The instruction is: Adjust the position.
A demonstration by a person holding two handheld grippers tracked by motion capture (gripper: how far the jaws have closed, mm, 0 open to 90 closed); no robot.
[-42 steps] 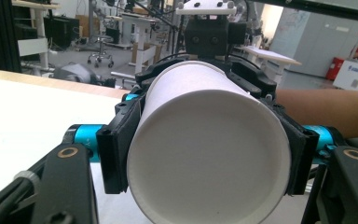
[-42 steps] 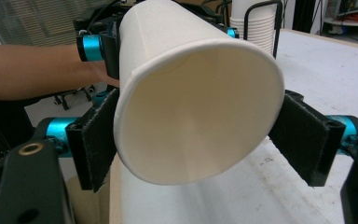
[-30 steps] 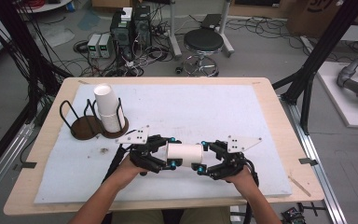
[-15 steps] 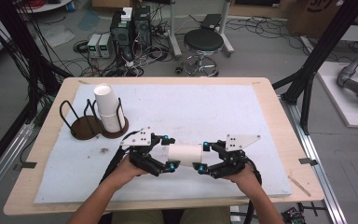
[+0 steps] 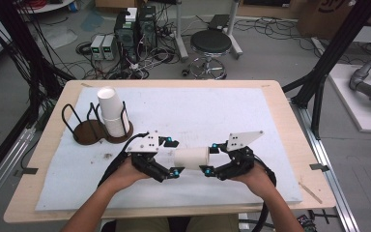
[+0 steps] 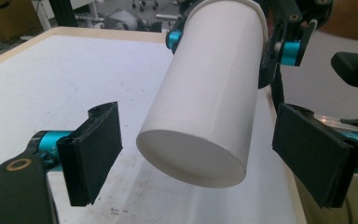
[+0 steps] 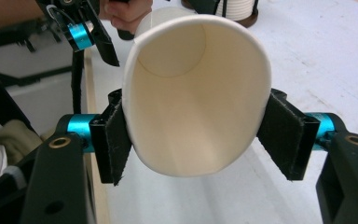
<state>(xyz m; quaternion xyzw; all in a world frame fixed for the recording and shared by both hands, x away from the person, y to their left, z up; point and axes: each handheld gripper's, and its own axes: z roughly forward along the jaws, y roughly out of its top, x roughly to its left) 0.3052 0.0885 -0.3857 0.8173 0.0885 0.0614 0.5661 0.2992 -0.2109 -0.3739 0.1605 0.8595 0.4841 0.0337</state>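
**One paper cup between two grippers, clamped by the right alone**

Taking the white paper cup held over the table's near middle as landmark: far to its left, near the table's left edge, stands one dark two-ring wire cup holder. Its left ring stands bare, and its right ring carries one stack of white paper cups, tilted slightly.

Just left of the landmark cup is the left gripper, one of two. Its jaws have just been opening and now stand released, spread wide on either side of the cup's closed bottom. In the left gripper view the two black pads sit clear of the cup, a gap showing on each side.

The cup itself lies on its side above the white mat, its bottom toward the left gripper, its open mouth toward the right one.

Just right of the cup is the right gripper, clenched on the rim end. In the right gripper view both pads press the cup's mouth, squeezing it into an oval.
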